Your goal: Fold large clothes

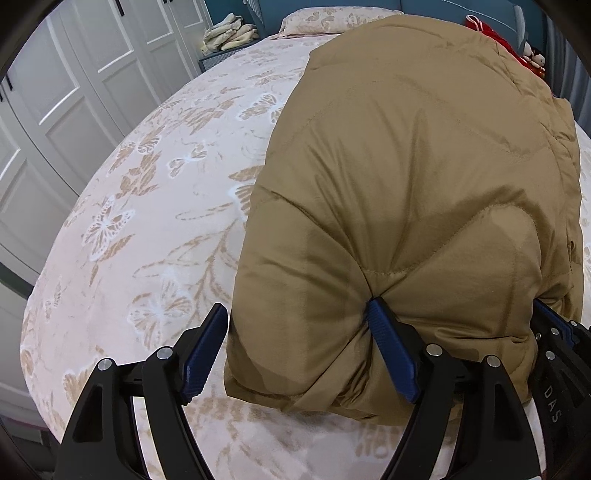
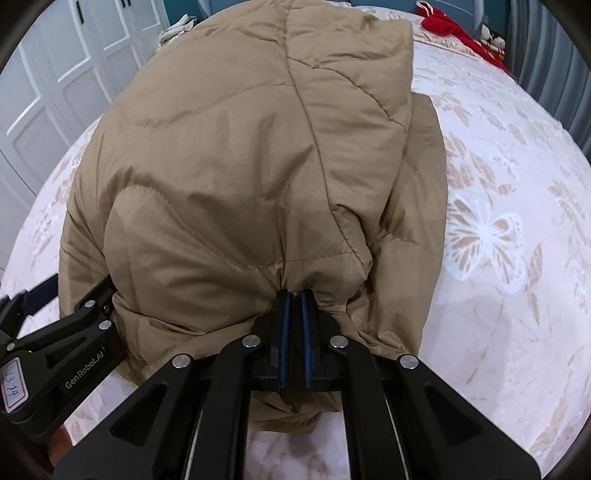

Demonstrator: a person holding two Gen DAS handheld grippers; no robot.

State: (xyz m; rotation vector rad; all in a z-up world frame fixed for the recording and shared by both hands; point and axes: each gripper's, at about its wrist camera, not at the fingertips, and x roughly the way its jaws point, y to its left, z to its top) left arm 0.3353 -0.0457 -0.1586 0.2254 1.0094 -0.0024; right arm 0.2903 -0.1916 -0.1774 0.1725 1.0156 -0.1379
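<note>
A large tan puffer jacket lies folded in a thick bundle on the bed; it also fills the right wrist view. My left gripper is open, its jaws wide apart around the jacket's near left corner, the right finger pressing into the fabric and the left finger beside the edge. My right gripper is shut on the jacket's near edge, fabric pinched between its blue pads. The right gripper also shows at the right edge of the left wrist view.
The pink bedspread with butterfly print covers the bed. White wardrobe doors stand at left. A pillow and a pile of cloth lie at the far end; red items sit far right.
</note>
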